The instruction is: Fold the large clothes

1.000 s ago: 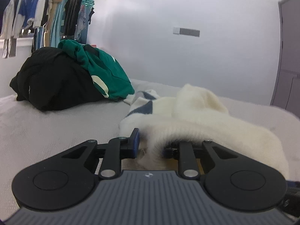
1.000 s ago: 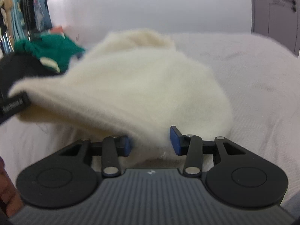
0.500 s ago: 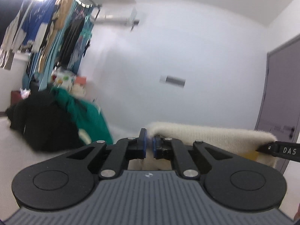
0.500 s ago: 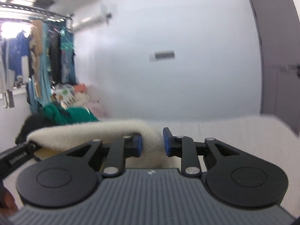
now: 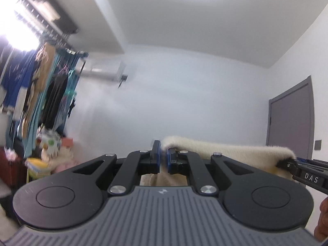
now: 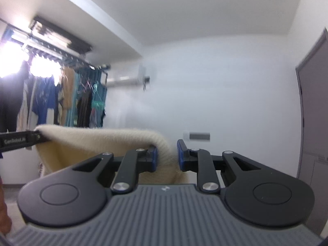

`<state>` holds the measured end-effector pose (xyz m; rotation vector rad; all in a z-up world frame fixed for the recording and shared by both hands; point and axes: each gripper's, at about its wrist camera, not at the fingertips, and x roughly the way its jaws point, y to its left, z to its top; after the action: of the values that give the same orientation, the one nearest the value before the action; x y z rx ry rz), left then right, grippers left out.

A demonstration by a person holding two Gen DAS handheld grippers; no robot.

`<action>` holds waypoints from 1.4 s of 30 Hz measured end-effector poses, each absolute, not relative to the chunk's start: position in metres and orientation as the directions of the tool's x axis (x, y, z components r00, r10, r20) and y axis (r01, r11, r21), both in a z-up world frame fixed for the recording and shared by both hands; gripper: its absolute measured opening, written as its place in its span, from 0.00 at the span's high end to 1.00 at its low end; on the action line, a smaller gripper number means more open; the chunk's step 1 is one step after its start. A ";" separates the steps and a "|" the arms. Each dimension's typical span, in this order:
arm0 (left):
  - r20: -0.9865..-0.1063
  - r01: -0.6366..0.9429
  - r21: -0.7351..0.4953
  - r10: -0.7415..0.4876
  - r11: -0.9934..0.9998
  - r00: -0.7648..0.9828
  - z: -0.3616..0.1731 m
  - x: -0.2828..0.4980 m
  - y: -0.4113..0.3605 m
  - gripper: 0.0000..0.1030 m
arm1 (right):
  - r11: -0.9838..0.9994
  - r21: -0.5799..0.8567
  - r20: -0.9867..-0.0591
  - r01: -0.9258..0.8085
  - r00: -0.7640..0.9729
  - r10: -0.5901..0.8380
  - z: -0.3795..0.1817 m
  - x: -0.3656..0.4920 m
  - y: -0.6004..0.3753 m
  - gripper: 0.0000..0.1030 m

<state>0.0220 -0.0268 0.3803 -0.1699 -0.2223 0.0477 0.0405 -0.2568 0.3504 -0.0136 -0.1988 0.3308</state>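
Garment: a cream fuzzy garment (image 5: 225, 148) is held up in the air, stretched between the two grippers; its upper edge runs nearly level from one to the other, and the rest hangs down below out of sight behind the gripper bodies.
Left gripper: the left gripper (image 5: 163, 160) has its blue-padded jaws drawn almost together, pinching one upper corner of the garment; a thin fold of cream fabric shows between the pads.
Right gripper: the right gripper (image 6: 167, 156) has a thicker roll of the same fabric between its pads; the jaws are closing on it, and the pads press the fabric on both sides.
Cross views: in the left wrist view the right gripper's black fingertips clamp the far end of the garment's edge at the right; in the right wrist view the left gripper's tips do the same at the left edge.
Hand: part of a hand (image 5: 322, 217) shows at the lower right edge of the left wrist view.
Room: both cameras look slightly upward at a white wall (image 5: 194, 106) and ceiling.
Clothes rack: a clothes rack (image 6: 61, 102) with hanging clothes stands at the left, blurred.
Air conditioner: an air conditioner (image 6: 125, 80) is mounted high on the wall beside the rack.
Door: a grey door (image 5: 291, 119) stands at the right.
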 end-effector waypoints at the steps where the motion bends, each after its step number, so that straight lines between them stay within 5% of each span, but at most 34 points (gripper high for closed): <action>1: 0.227 -0.027 -0.158 0.063 0.987 0.972 0.396 0.017 -0.029 0.93 | 0.944 -0.052 0.208 -0.326 0.921 0.330 0.363 0.039 -0.258 0.78; 5: 0.222 -0.029 -0.121 0.055 0.992 0.973 0.437 0.017 -0.033 0.93 | 0.935 -0.062 0.215 -0.349 0.910 0.354 0.394 0.048 -0.254 0.78; 10: 0.077 -0.036 -0.149 0.048 0.988 0.996 0.403 0.075 -0.019 0.92 | 0.926 -0.042 0.069 -0.376 0.923 0.378 0.371 0.113 -0.229 0.78; 22: -0.258 -0.156 -0.288 0.080 0.945 0.963 0.153 0.332 0.055 0.92 | 0.930 0.019 -0.236 -0.367 0.902 0.361 0.187 0.357 -0.150 0.78; 31: -0.426 -0.176 -0.280 0.042 0.944 0.904 -0.034 0.511 0.107 0.92 | 0.948 0.031 -0.355 -0.317 0.883 0.306 0.031 0.497 -0.109 0.78; 42: -0.594 -0.153 -0.226 -0.012 0.962 0.804 -0.167 0.610 0.100 0.91 | 0.963 0.070 -0.547 -0.261 0.797 0.256 -0.088 0.553 -0.113 0.78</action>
<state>0.6095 0.1005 -0.1675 -0.2705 0.6339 0.0765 0.5527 -0.1130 -0.0883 -0.0097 0.5864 0.2778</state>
